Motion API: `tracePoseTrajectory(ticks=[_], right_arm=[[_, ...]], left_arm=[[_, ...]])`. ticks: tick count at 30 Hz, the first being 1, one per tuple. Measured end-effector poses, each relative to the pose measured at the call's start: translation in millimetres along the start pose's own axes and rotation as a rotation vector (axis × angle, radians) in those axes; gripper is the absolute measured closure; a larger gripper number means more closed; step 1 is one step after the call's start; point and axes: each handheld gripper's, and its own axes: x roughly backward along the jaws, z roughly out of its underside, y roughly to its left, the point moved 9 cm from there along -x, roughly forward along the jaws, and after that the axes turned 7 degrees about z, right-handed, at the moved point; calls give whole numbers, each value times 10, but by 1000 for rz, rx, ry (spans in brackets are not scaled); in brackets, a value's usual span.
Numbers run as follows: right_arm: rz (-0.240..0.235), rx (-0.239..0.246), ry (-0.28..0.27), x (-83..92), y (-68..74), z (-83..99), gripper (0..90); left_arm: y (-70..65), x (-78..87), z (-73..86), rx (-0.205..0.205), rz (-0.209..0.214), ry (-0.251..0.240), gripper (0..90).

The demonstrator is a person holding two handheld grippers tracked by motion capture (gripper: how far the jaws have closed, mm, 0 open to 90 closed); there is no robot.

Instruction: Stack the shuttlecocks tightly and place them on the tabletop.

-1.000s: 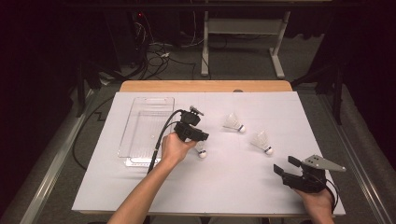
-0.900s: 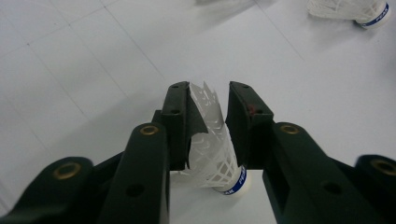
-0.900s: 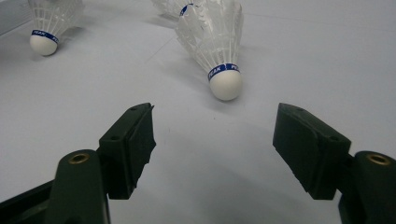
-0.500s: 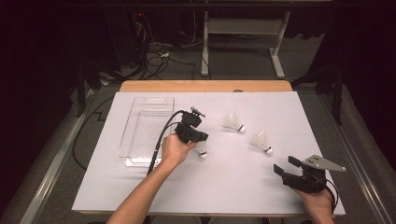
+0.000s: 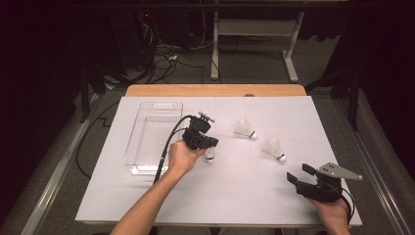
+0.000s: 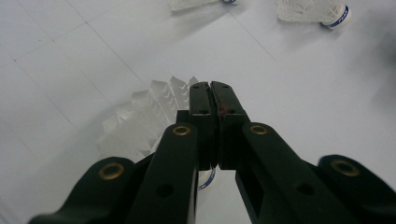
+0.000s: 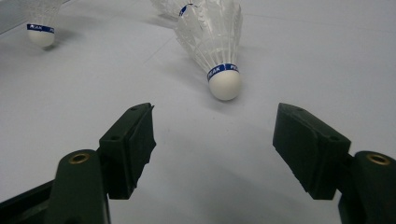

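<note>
Three white shuttlecocks lie on the white table sheet [image 5: 235, 196]. My left gripper [image 5: 209, 145] [image 6: 212, 86] points down at the nearest shuttlecock [image 5: 209, 155] [image 6: 140, 116]. Its jaws have just been closing and now meet, pinching the edge of the feather skirt, with the cork showing underneath. My right gripper [image 5: 299, 175] [image 7: 215, 140] rests open near the front right corner. A second shuttlecock [image 5: 274, 147] [image 7: 217, 42] lies just ahead of it, cork toward the jaws and not touched. The third shuttlecock [image 5: 244, 129] [image 7: 41, 23] lies farther back.
An empty clear plastic container [image 5: 147, 169] stands left of my left hand. The left gripper's black cable [image 5: 169, 142] arcs across its near right corner. The wooden table edge [image 5: 215, 90] shows beyond the sheet, with cables and a desk frame on the floor behind.
The left gripper has settled slightly over the nearest shuttlecock, which stays on the sheet. The right gripper and the other two shuttlecocks have not moved.
</note>
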Motion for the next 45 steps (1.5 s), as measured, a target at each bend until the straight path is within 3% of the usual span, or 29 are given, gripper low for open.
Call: tracePoseTrajectory(ticks=[38,45], right_arm=[[1,-2,0,-1,-3,-1,295],[0,-2,0,-1,-2,-1,295]], left_arm=[[499,183,-128,67,-118,-98,876],[515,218,-210,63,-145,-124,876]])
